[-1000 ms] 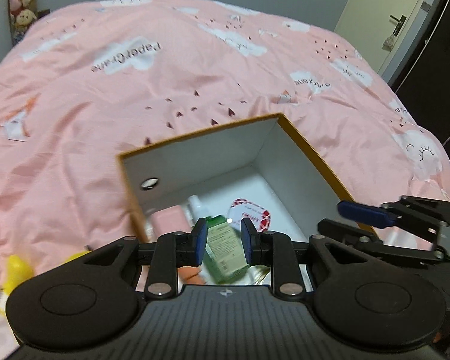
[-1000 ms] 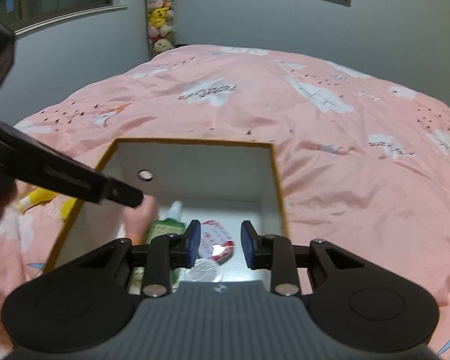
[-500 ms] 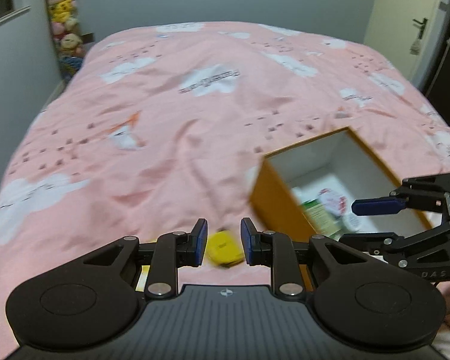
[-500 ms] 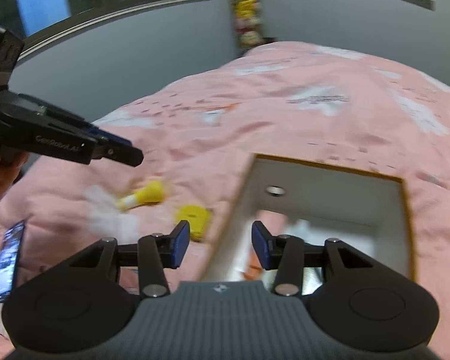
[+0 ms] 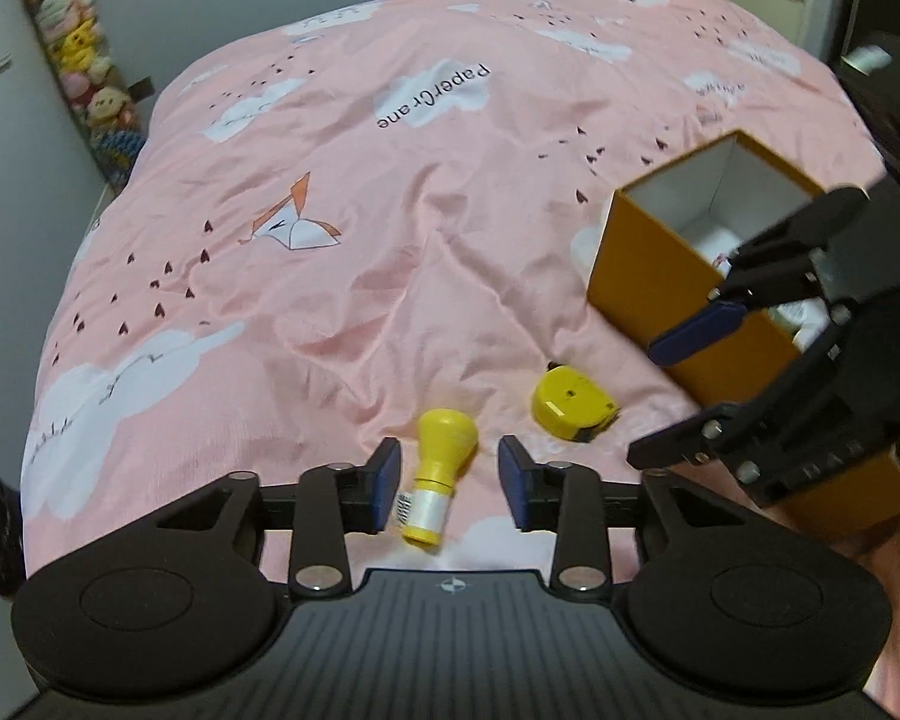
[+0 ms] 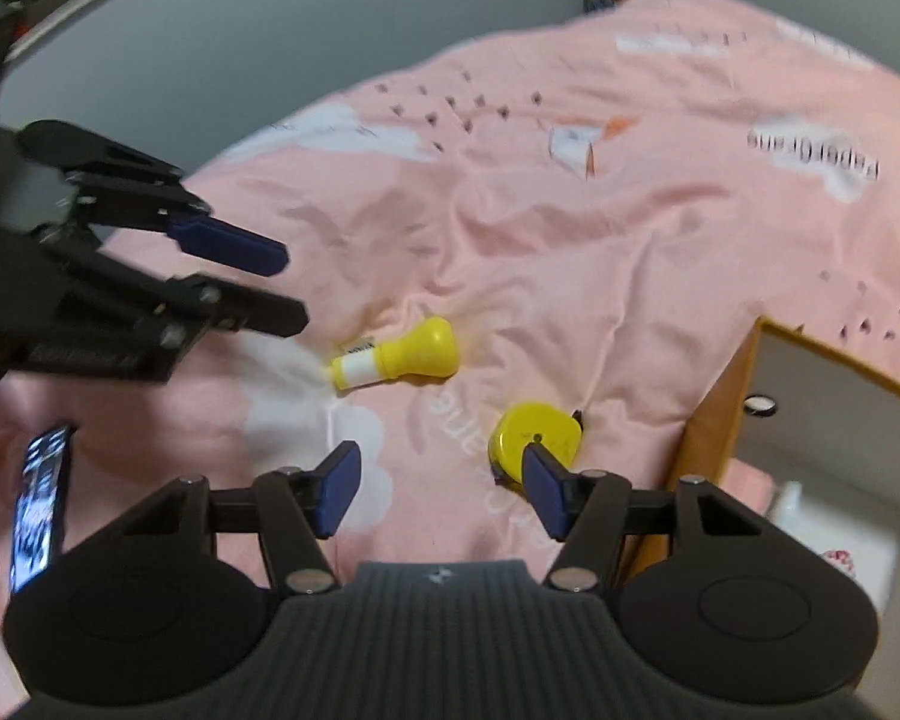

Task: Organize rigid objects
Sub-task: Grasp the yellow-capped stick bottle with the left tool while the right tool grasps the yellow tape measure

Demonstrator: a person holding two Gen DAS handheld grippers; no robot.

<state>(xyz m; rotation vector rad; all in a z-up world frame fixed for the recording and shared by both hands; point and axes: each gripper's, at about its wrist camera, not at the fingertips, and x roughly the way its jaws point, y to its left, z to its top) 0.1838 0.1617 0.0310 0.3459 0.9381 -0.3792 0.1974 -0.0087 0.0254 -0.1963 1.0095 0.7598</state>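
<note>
At the far left of the right wrist view a phone (image 6: 39, 510) lies on the pink bed cover (image 5: 342, 228), its screen lit. Next comes the left hand-held gripper (image 5: 448, 486), released, its blue pads spread apart above the cover. Between those pads, in the left wrist view, lies a yellow bulb-headed bottle (image 5: 439, 468) on its side, its white-labelled end toward the camera; neither pad touches it. Just to the right of the bottle a yellow tape measure (image 5: 573, 407) rests flat on the cover, close to the orange box (image 5: 648, 276). The right hand-held gripper (image 6: 441, 495) hangs released too, its right pad in front of the tape measure's edge. The open box stands at the right, white inside, with several small items at its bottom.
</note>
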